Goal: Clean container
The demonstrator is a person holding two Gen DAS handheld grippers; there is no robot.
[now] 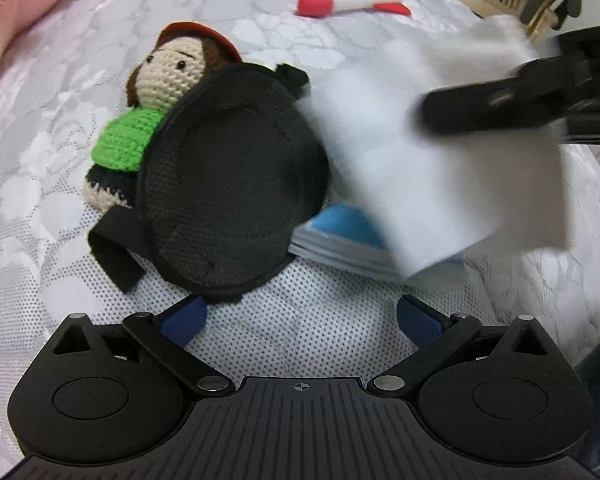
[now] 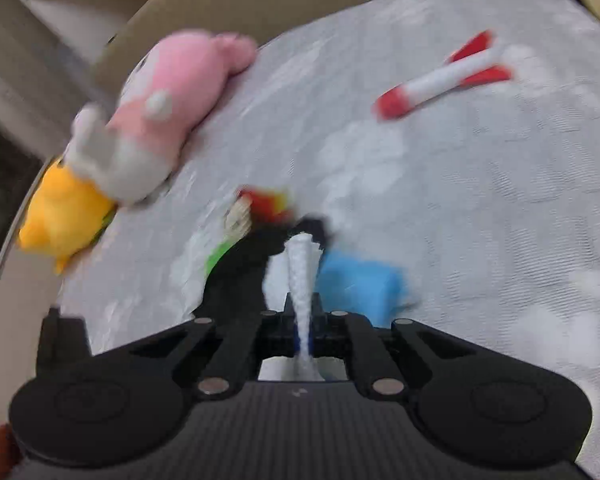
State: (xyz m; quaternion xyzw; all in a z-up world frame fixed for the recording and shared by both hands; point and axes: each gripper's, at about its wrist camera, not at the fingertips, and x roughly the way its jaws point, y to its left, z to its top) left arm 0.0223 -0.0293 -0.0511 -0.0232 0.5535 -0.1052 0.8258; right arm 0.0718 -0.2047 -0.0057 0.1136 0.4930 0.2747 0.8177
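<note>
My right gripper [image 1: 500, 104] comes in from the right of the left wrist view, shut on a white cloth sheet [image 1: 420, 184] that hangs below it, lifted over a blue pack of sheets [image 1: 344, 224]. In the right wrist view the sheet [image 2: 301, 272] shows edge-on, pinched between the shut fingers of that gripper [image 2: 303, 304], with the blue pack [image 2: 360, 280] just beyond. My left gripper [image 1: 302, 312] is open and holds nothing; it hovers over white mesh fabric [image 1: 300, 344] beside a round black fabric pad [image 1: 228, 184]. No container is clearly recognisable.
A crochet doll [image 1: 160, 76] lies partly under the black pad. A red and white foam rocket [image 1: 352, 0] sits farther back on the patterned white cover. A pink plush [image 2: 180, 76] and a yellow plush [image 2: 64, 216] lie at the left edge.
</note>
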